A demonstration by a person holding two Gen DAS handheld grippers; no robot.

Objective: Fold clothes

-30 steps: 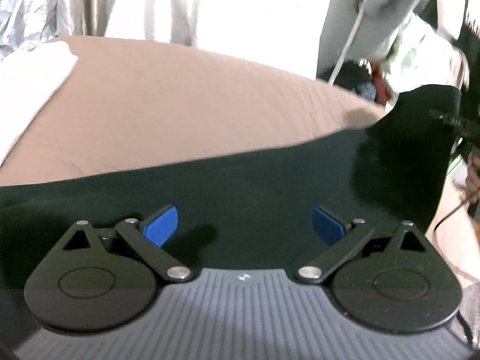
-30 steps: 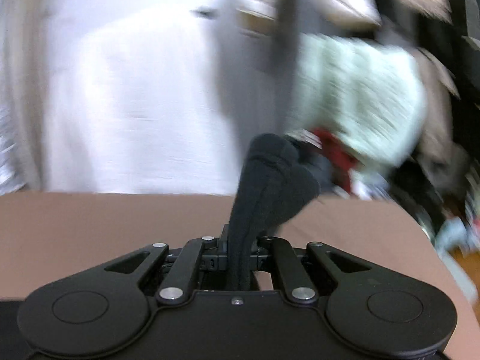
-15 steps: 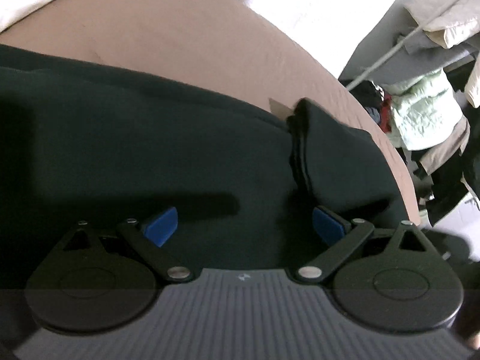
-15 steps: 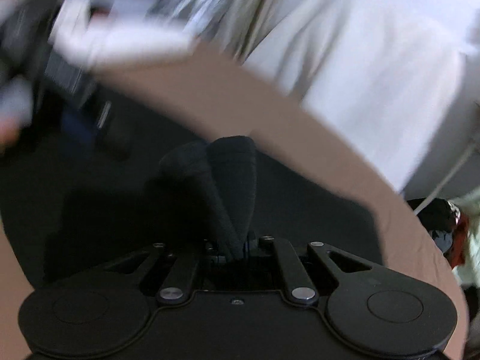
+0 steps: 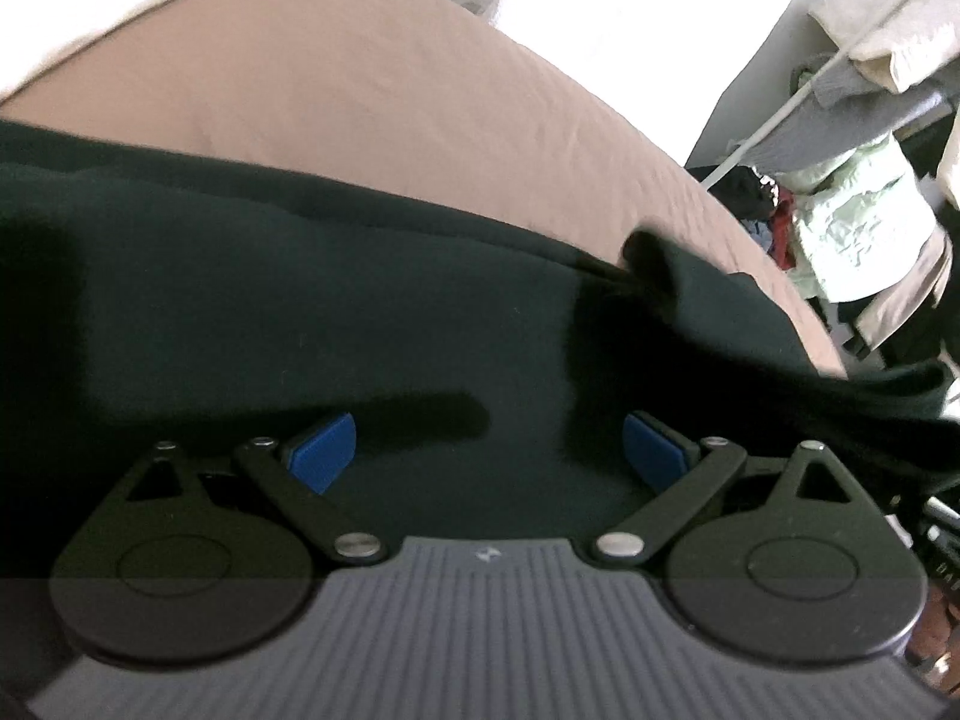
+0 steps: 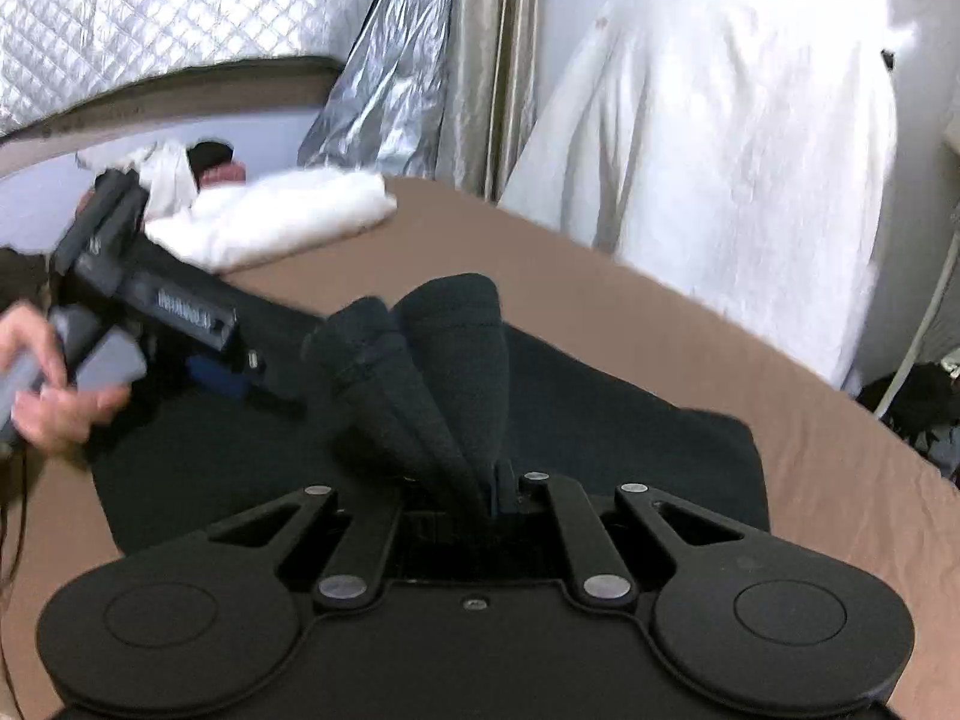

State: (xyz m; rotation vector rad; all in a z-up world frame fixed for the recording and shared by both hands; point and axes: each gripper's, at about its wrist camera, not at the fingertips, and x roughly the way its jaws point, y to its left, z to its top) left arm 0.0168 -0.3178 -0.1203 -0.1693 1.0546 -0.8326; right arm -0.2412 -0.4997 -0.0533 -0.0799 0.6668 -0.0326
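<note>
The dark garment [image 6: 600, 420] looks soft and floppy, best held by its bunched edge, where the right gripper [image 6: 489, 480] pinches it while the left gripper [image 5: 489, 450] hangs spread over it

Right gripper [image 6: 480, 480] pads under garment [image 6: 456, 360]

Pretty cluttered room tbh. The bed has a tan sheet [image 6: 750, 360] with a white pillow [image 6: 270, 222] near its far end. Behind it there's a big shape draped in a white sheet [image 6: 720, 180], beige curtains [image 6: 486, 60], crinkly silver foil [image 6: 384, 78] and a quilted white panel [image 6: 150, 18]. Off to 1 side, a clothes rack [image 5: 780, 114] piled with garments. Bright daylight overall.
</note>
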